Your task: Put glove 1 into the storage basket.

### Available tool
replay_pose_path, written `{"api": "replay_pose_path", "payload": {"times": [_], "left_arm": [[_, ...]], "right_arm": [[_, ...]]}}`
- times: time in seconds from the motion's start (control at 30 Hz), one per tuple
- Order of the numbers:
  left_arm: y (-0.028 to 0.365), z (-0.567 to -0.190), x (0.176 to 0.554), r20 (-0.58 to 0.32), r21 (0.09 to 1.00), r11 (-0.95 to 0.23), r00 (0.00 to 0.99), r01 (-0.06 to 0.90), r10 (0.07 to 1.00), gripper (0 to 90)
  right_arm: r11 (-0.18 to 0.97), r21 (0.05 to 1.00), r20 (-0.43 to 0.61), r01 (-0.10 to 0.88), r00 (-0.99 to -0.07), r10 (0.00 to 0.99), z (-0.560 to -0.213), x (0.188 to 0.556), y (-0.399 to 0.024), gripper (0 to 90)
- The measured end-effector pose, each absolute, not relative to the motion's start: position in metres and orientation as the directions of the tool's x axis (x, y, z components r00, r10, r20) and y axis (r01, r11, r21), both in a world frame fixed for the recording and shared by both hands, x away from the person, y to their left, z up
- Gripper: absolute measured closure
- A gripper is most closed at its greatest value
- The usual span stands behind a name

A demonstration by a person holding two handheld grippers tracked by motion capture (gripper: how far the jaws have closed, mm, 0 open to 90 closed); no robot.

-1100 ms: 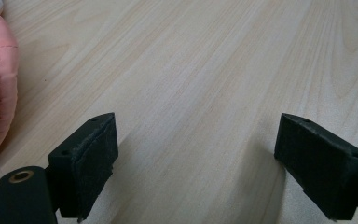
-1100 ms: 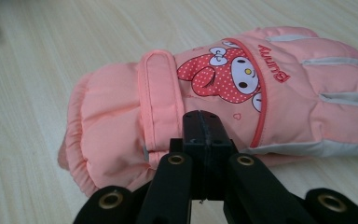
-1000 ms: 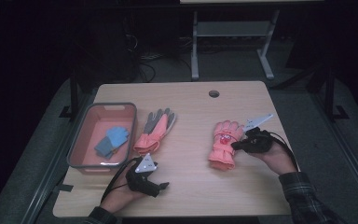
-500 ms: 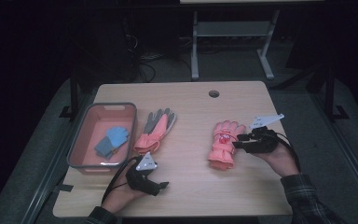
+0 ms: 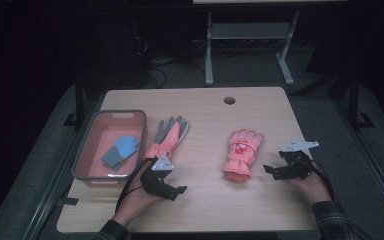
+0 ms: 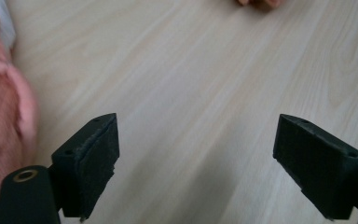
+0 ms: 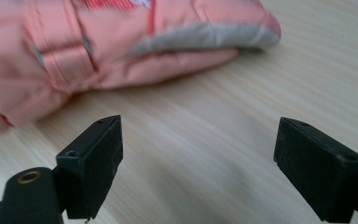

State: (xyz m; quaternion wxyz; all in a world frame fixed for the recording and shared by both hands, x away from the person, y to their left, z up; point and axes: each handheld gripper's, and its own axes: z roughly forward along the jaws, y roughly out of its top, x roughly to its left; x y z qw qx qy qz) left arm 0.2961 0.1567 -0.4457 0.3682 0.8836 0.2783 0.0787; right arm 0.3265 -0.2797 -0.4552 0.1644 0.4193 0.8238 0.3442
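Note:
A padded pink glove (image 5: 242,155) lies flat on the wooden table (image 5: 205,115), right of centre, fingers pointing away. My right gripper (image 5: 270,172) sits just right of its cuff, apart from it. Its jaws have just been opening and now stand open, with only bare table between them (image 7: 198,163); the padded glove (image 7: 121,42) lies beyond them. A grey-and-pink work glove (image 5: 169,137) lies left of centre. My left gripper (image 5: 179,190) is below its cuff, open over bare wood (image 6: 196,158), the pink cuff (image 6: 0,121) at its left.
A pink bin (image 5: 87,150) at the table's left holds a blue glove (image 5: 120,152). A round cable hole (image 5: 229,100) sits near the far edge. Dark floor and a metal frame lie beyond the table.
My right gripper has let go of the padded glove's side, drawn back to the right and toward the person, and opened. The glove stays put. My left gripper has shifted only slightly.

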Motion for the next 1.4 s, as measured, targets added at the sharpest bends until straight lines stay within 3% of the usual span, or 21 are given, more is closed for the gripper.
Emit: {"api": "replay_pose_path", "payload": {"times": [0.27, 0.43, 0.6, 0.9, 1.4], "left_arm": [[0.138, -0.419, 0.312, -0.097, 0.736, -0.501, 0.804, 0.455, 0.587, 28.6], [0.132, -0.401, 0.333, -0.059, 0.743, -0.488, 0.77, 0.459, 0.635, 47.2], [0.134, -0.39, 0.364, -0.018, 0.724, -0.485, 0.716, 0.49, 0.698, 54.6], [0.142, -0.392, 0.405, 0.024, 0.687, -0.479, 0.642, 0.546, 0.766, 49.5], [0.136, -0.421, 0.434, 0.069, 0.606, -0.491, 0.574, 0.626, 0.816, 43.3]], "right_arm": [[0.42, 0.683, 0.004, 0.598, -0.578, 0.816, -0.47, 0.322, -0.286, 13.7], [0.43, 0.676, -0.002, 0.599, -0.581, 0.814, -0.474, 0.323, -0.287, 13.5], [0.434, 0.671, 0.004, 0.602, -0.588, 0.809, -0.475, 0.323, -0.286, 12.8], [0.412, 0.686, 0.033, 0.6, -0.591, 0.806, -0.479, 0.323, -0.29, 11.5], [0.397, 0.7, 0.041, 0.594, -0.588, 0.808, -0.48, 0.323, -0.293, 11.7]]}}
